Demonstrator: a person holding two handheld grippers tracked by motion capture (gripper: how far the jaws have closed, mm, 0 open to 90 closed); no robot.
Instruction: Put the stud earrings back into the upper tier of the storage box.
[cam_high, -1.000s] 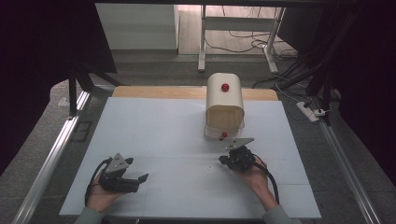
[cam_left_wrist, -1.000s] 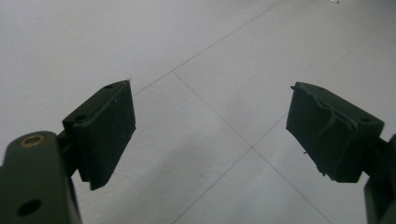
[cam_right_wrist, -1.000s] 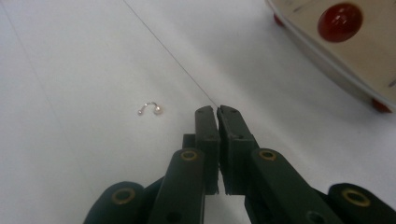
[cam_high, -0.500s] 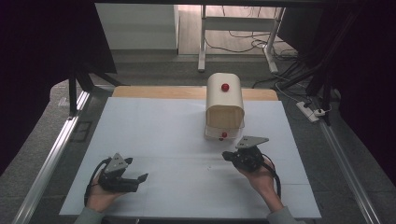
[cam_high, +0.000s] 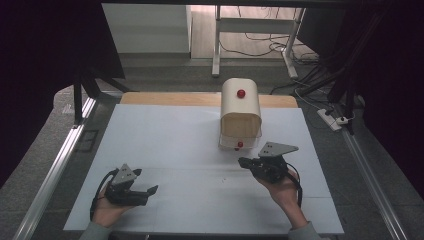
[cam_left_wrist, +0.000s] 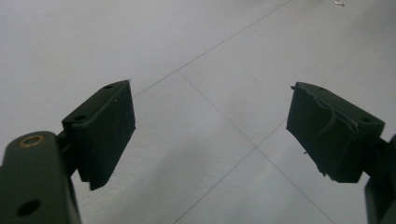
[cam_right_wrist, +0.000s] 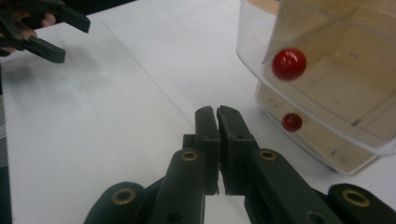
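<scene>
Right gripper (cam_high: 243, 162), jaws closed and empty, being held near bread box (cam_high: 240, 116) at worktop's far edge. Left gripper (cam_high: 150, 190), jaws apart, being rested near front-left corner. Likely approach step; red knob (cam_right_wrist: 292, 122) needing jaws opened first.

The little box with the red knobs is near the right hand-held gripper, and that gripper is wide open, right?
Not quite. The box with red knobs is near the right hand-held gripper, but its jaws are shut together, as the right gripper view shows. The left hand-held gripper is the open one.

High view overlooks the table (cam_high: 165, 130); gripper views skim it, seemingly close.
</scene>
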